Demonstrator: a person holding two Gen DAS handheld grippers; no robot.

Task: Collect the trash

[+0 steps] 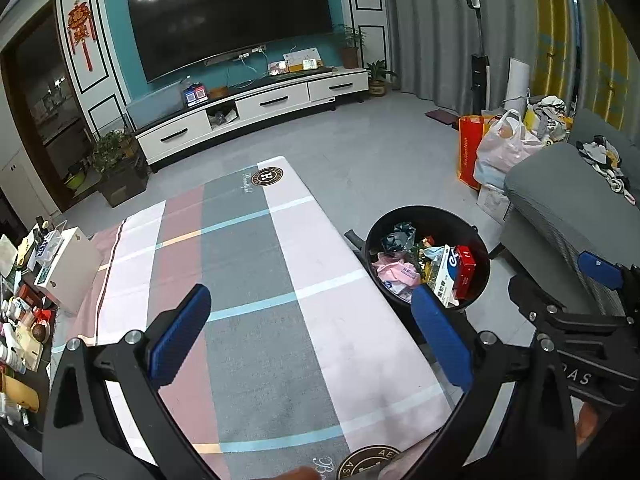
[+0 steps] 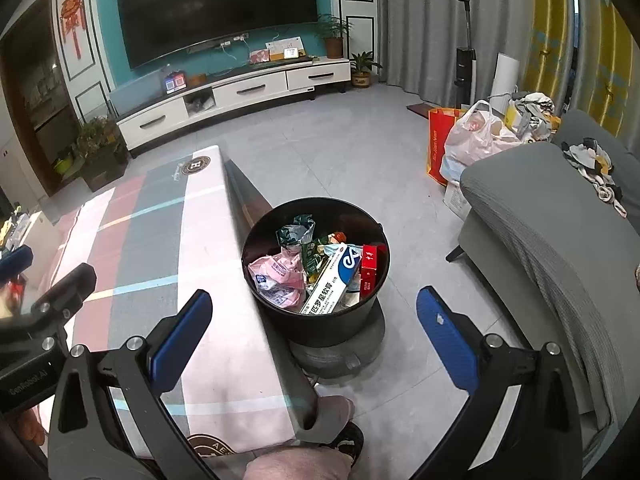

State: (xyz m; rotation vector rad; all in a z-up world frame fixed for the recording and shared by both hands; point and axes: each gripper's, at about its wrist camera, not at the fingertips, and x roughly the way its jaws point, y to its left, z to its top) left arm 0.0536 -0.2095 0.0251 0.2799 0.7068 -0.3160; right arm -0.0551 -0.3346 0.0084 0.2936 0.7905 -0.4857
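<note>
Both sets of fingers are spread wide and carry nothing: left gripper (image 1: 308, 336) over the bare surface (image 1: 248, 280), right gripper (image 2: 316, 344) near the bin (image 2: 316, 320) off its right edge. Trash (image 2: 320, 268) fills the bin; collecting looks about finished.

bin (image 2: 316, 312) on the floor between table (image 2: 168, 240) at left and sofa (image 2: 532, 216) at right, trash (image 2: 316, 272) inside

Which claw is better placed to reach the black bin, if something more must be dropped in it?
Probably the right claw. In its view the black bin lies almost straight ahead between the open fingers. The left claw faces the tablecloth, with the bin off to its right. Both are empty.
</note>
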